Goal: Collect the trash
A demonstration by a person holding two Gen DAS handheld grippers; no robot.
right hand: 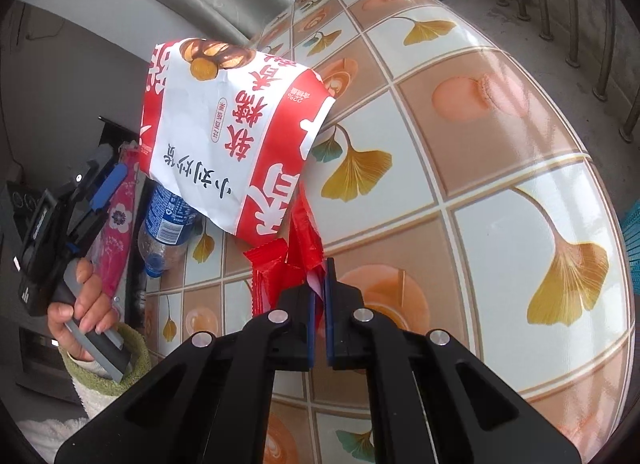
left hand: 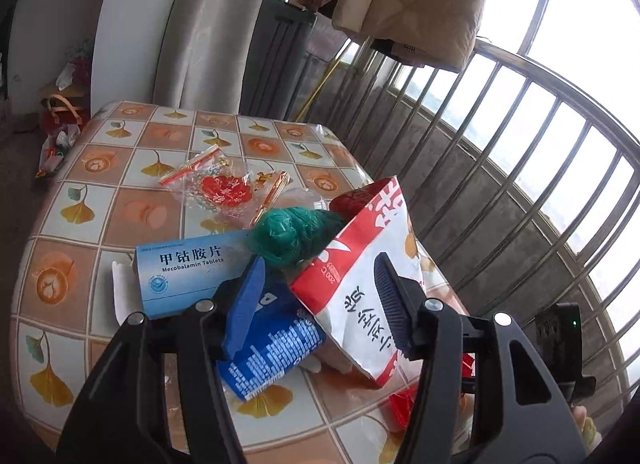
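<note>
Clamped the right claw on the red edge of the snack bag above the worktop, left claw released beside that bag; light, crinkly, slippery, best pinched at its seam.

Bright daylight floods in through the railing, blown out white; the tablecloth shows glare; fisheye edges bend and darken.
</note>
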